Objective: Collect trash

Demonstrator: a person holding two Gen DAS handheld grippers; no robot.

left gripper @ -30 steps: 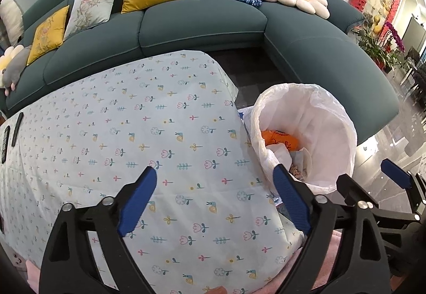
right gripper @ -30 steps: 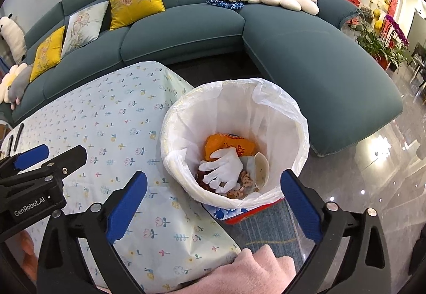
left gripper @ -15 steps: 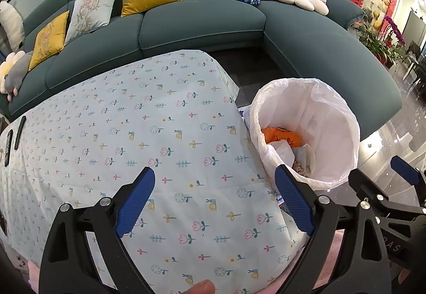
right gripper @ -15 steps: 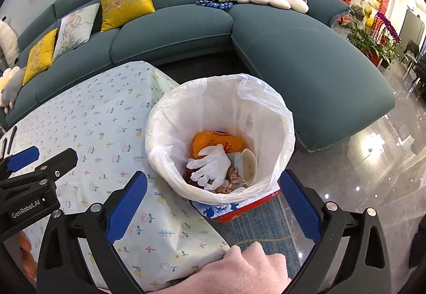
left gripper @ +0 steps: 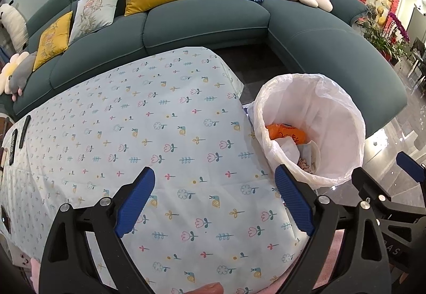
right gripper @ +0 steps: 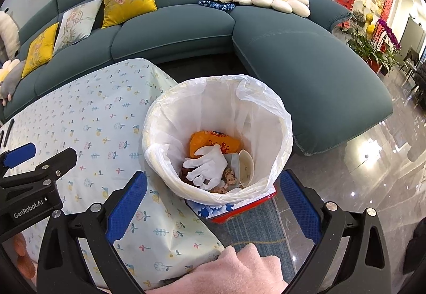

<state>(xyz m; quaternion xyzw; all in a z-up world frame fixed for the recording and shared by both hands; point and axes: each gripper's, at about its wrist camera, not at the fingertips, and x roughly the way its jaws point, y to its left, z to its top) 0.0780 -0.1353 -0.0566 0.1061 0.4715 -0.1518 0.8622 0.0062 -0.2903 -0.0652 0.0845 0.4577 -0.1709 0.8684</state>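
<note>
Bin point(right gripper: 277, 112) contents point(right gripper: 210, 163) partly hidden

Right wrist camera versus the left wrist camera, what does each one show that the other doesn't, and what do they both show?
Only the right wrist view shows the white glove in full atop the trash, the red and blue box under the bin, and the blue rug.

Only the left wrist view shows the dark remotes at the table's far left edge fully.

Both show the lined trash bin, the orange wrapper inside, the floral tablecloth, the teal sofa, and both grippers open and empty: left gripper, right gripper.
</note>
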